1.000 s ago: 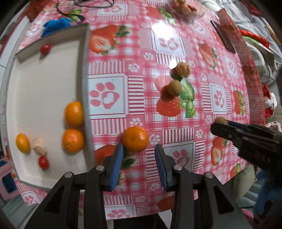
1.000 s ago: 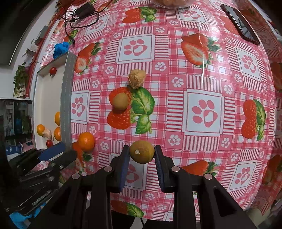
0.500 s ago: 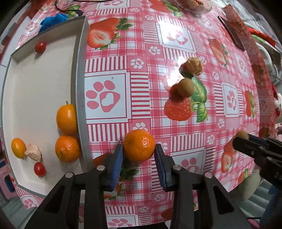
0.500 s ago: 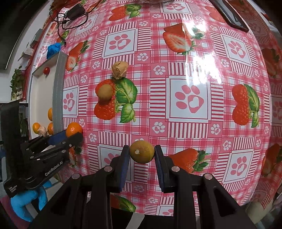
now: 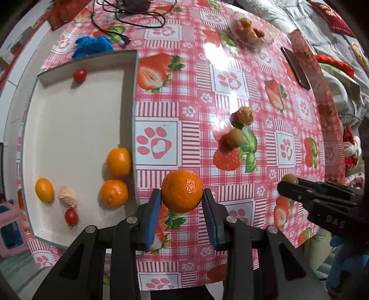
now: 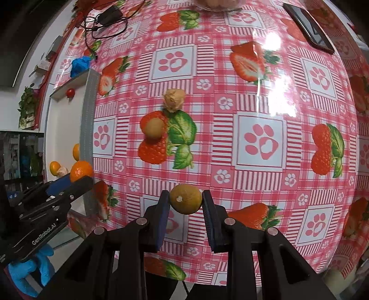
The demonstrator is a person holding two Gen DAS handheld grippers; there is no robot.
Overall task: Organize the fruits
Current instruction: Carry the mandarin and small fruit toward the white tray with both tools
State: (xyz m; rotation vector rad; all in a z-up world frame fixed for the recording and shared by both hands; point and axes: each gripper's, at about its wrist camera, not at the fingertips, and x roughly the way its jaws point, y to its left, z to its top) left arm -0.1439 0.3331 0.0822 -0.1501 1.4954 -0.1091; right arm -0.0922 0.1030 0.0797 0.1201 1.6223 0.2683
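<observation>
Held in the left gripper (image 5: 181, 203): a mandarin (image 5: 182, 191), pinched between the blue pads of both fingers (image 5: 152, 215), just off the right wall of the white tray (image 5: 69, 120). Seen from the right wrist view as well, the same mandarin (image 6: 81, 170) at the tip of the left gripper (image 6: 76, 178), with "GenRobot.AI" printed in white along the black body. Clamped in the right gripper (image 6: 185, 203): a brownish-green kiwi (image 6: 185, 201), fingers (image 6: 163, 212) closed narrow on either side of it, above the worktop (image 6: 258, 138) near its front edge. From the left wrist view, only the kiwi's top (image 5: 290, 178) visible over the right gripper (image 5: 288, 185); letters "DAS" legible on that gripper's casing, the rest cut off.

Inside the tray: two oranges (image 5: 118, 161) (image 5: 114, 192) against the right wall, a small yellow-orange fruit (image 5: 44, 190), a pale lumpy piece (image 5: 67, 196) just beside it, a cherry tomato (image 5: 71, 216) near the front, another cherry tomato (image 5: 79, 75) at the far wall.

Loose on the worktop, well apart from both grippers: a second kiwi (image 6: 154, 127) on a printed strawberry, and a tan wrinkled fruit (image 6: 174, 100) just beyond it, near but apart. Farther back: a blue crumpled cloth (image 5: 93, 46) behind the tray, black cables (image 5: 129, 16), a clear dish of food (image 5: 251, 31), a dark phone (image 6: 307, 27). At the lower left of the right wrist view, a blue glove (image 6: 30, 274) on the hand behind the left gripper.
</observation>
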